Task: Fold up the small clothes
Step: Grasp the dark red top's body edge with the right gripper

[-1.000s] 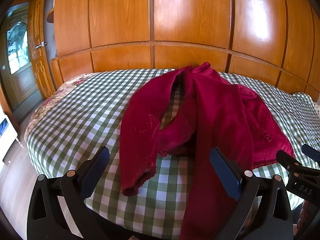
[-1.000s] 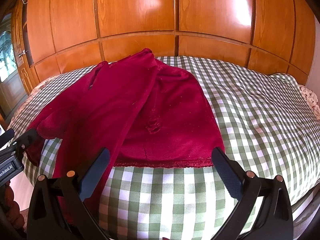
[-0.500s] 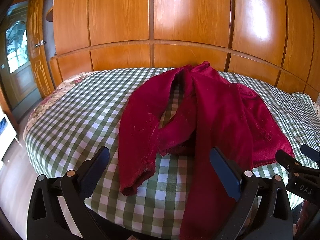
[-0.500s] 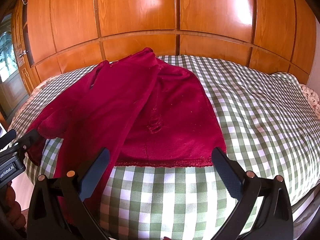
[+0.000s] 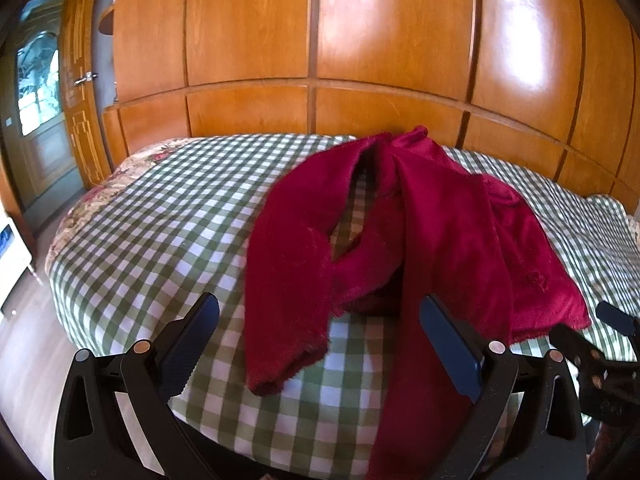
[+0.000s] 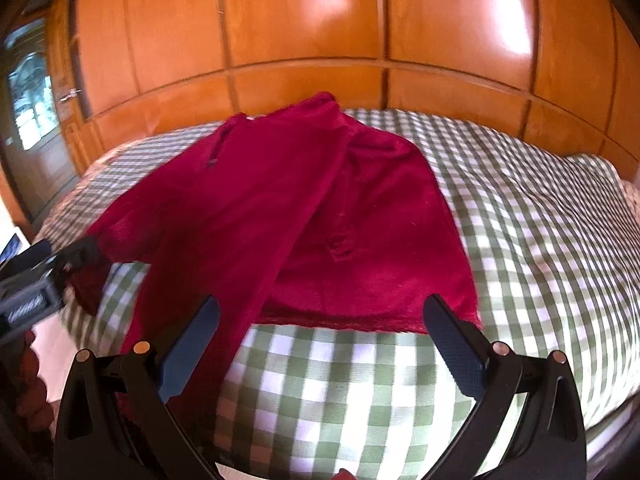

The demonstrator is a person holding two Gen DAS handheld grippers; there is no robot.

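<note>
Left wrist view: red garment spread rumpled on the checked bed, one sleeve trailing over the near edge. Left gripper fingers spread wide, grasping nothing; right gripper likewise released, poised just before the hem. No neat fold visible yet; seemingly early, nearly all folding left.

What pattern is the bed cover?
The bed cover is a green-and-white check, clearest in the right wrist view.

The red garment's hanging strip runs off the bottom edge; the right wrist view is motion-blurred.
</note>
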